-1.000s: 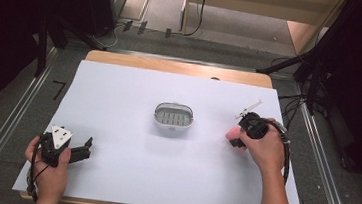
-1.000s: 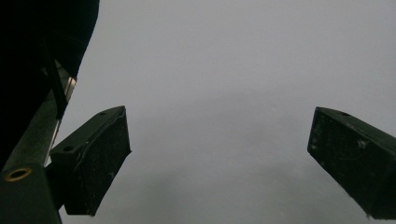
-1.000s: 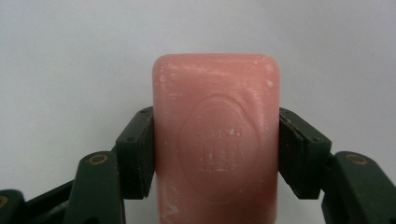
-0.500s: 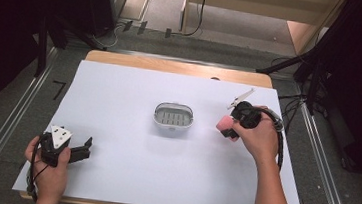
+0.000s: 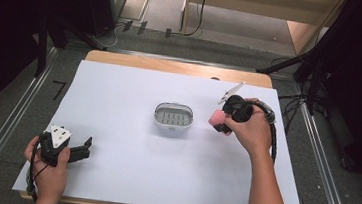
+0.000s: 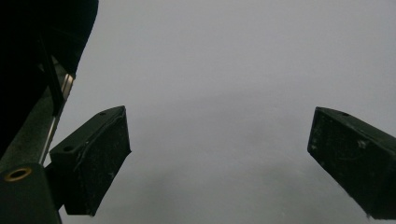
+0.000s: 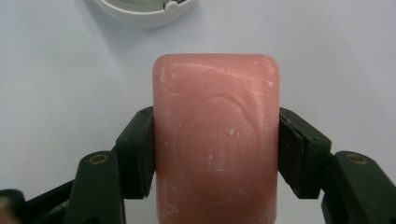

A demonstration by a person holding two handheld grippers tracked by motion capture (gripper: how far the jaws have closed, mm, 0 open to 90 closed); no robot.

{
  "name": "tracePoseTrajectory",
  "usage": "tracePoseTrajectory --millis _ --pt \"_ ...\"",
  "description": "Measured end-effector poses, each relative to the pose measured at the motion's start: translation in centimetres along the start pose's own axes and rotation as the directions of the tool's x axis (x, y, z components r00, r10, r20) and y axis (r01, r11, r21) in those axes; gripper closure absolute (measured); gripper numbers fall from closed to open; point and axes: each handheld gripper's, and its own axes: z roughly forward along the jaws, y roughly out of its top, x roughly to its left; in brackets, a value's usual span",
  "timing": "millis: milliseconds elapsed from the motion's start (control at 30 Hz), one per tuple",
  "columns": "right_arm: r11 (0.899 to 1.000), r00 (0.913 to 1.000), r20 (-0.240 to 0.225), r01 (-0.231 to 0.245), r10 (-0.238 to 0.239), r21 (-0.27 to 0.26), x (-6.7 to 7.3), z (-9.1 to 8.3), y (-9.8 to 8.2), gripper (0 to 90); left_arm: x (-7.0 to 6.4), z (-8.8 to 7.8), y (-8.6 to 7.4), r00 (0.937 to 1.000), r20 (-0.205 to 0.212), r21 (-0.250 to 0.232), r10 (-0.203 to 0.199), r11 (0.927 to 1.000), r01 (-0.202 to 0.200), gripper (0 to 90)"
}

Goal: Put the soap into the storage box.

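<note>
White worktop (image 5: 118,106) over a wooden edge, dark floor around. Right gripper (image 5: 220,122) right of centre frame, jaws clamped on both sides of a pink soap bar (image 7: 215,140), held just right of a white oval soap dish (image 5: 173,116) at centre. Left gripper (image 5: 84,149) at lower left, jaws spread wide apart over bare worktop, holding nothing.
</note>
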Motion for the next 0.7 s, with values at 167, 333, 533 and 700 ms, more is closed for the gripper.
tracePoseTrajectory --millis 167,333,533,700 --pt "1.000 0.9998 -0.006 0.021 -0.021 -0.002 0.3 -0.1 1.0 38.6 0.0 0.0 0.0 1.0000 0.002 0.001 -0.001 1.0000 0.001 6.3" --pt "0.999 0.9993 -0.008 0.037 -0.038 -0.015 0.4 -0.2 1.9 38.6 0.1 0.0 0.0 1.0000 0.003 0.002 -0.002 1.0000 0.002 6.3" --pt "0.998 0.9982 -0.013 0.058 -0.058 -0.020 0.7 -0.3 2.8 38.7 0.1 0.0 0.0 1.0000 0.004 0.003 -0.004 1.0000 0.004 6.3" --pt "0.997 0.9967 -0.020 0.078 -0.078 -0.021 0.9 -0.3 3.6 38.7 0.1 0.0 0.0 1.0000 0.004 0.008 -0.005 1.0000 0.005 6.3"
